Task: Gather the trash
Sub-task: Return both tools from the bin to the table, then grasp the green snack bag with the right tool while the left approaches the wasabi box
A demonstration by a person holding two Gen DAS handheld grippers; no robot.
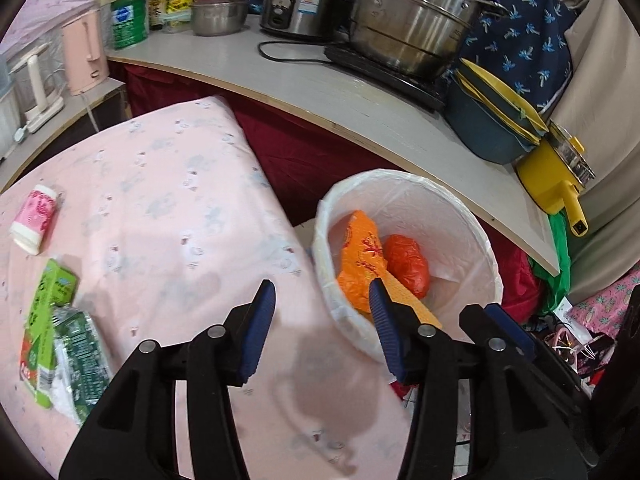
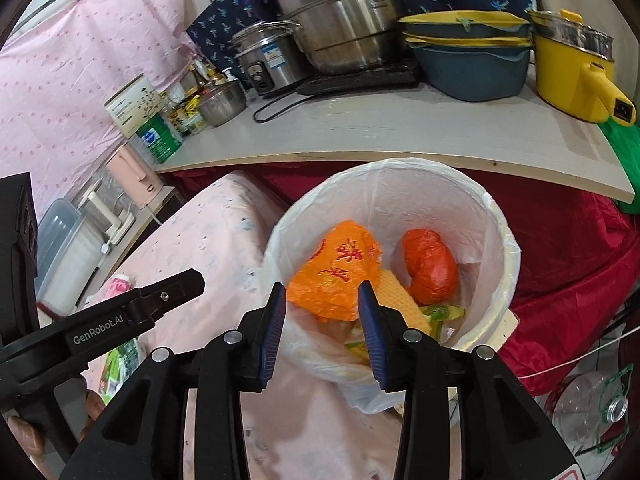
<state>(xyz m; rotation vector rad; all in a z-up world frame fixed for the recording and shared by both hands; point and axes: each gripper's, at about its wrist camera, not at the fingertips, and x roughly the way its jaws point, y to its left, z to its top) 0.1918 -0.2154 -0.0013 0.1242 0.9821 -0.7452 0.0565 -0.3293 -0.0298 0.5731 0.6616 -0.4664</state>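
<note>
A white bin lined with a plastic bag stands beside the pink-covered table. It holds an orange bag, a red bag and a yellow wrapper. In the right wrist view the bin holds the orange bag, the red bag and green wrappers. My left gripper is open and empty over the table edge next to the bin. My right gripper is open and empty over the bin's near rim. A green carton, a green wrapper and a pink tube lie on the table at left.
A counter behind the bin carries steel pots, a rice cooker, a blue basin, a yellow pot and bottles. A pink kettle stands at far left. A clear plastic bottle lies on the floor at right.
</note>
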